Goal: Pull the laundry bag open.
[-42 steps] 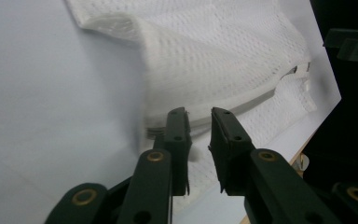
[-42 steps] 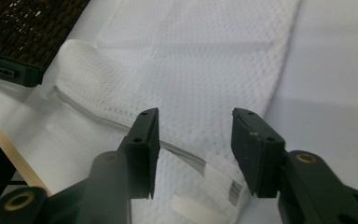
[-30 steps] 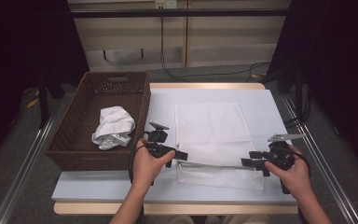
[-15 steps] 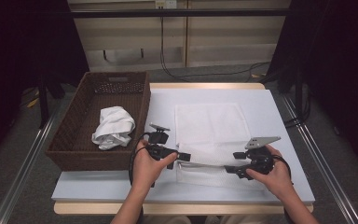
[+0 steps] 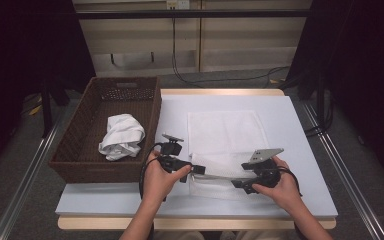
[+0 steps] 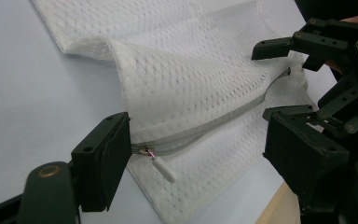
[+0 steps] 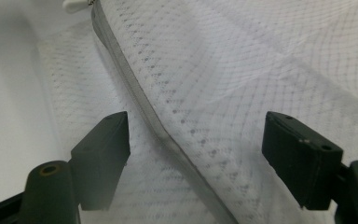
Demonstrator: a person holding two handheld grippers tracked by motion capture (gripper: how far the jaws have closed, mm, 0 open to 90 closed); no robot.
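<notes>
Flanking the mesh bag point(image 5: 225, 150) zipper point(image 6: 205, 128) near the table's point(image 5: 300, 130) front edge, we see left gripper point(image 5: 196, 170) and right gripper point(image 5: 236, 184), jaws just opened, gripping nothing; zipper closed.

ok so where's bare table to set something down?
Free: the white table right of the mesh bag, the strip beyond the bag, and the near-left corner below the basket. Crowded: the bag's near edge, where both grippers sit, and the basket holding a crumpled cloth.
</notes>
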